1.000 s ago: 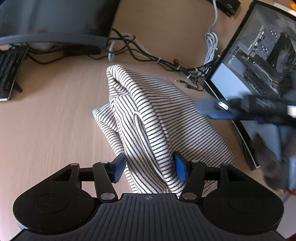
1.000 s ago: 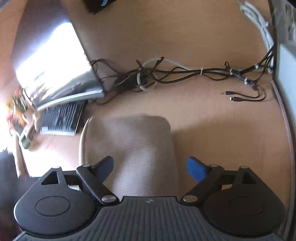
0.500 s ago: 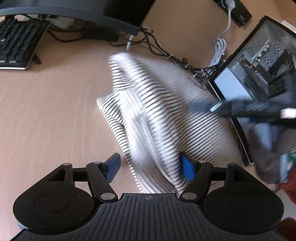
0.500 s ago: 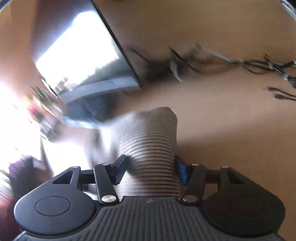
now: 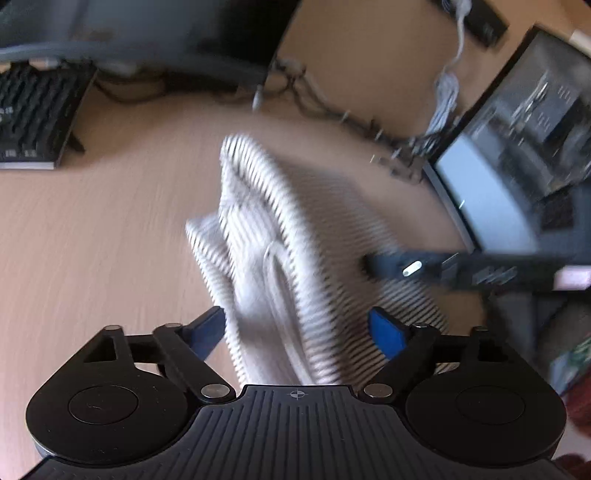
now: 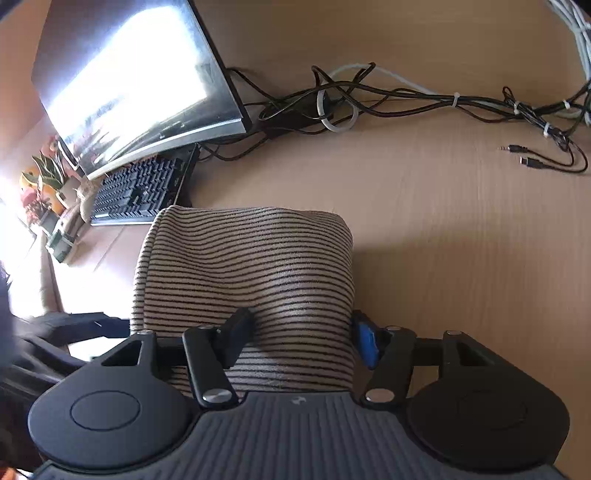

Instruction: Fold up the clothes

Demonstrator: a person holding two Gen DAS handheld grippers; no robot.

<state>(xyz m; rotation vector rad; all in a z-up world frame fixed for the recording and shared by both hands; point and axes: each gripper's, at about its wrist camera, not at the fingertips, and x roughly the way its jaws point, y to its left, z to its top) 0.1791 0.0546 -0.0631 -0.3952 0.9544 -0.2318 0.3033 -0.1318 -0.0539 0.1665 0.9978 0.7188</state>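
The white knit garment with thin black stripes (image 5: 295, 258) lies bunched on the light wooden surface (image 5: 92, 240), in front of both claws; the left wrist view is blurred, so fine detail there cannot be read. At far left of that view a black keyboard (image 5: 33, 118) sits under the edge of a dark curved monitor (image 5: 129, 33). The left claw (image 5: 297, 328) stands wide, its blue fingers (image 5: 386, 330) on either side of a fold of the garment; whether they touch the cloth cannot be told. Further right, the right claw (image 5: 388, 266) reaches in from the side over the garment, in front of an open computer case (image 5: 524, 147). In the right wrist view, small potted plants (image 6: 40, 184) stand at far left, then the same keyboard (image 6: 140, 192) and monitor (image 6: 136, 81). The right claw (image 6: 299, 336) is narrowed onto a raised hump of the striped garment (image 6: 243, 266), one finger pressing into the cloth on each side. A tangle of black and white cables (image 6: 406, 99) runs across the surface behind, ending at right in two loose plugs (image 6: 524, 155).
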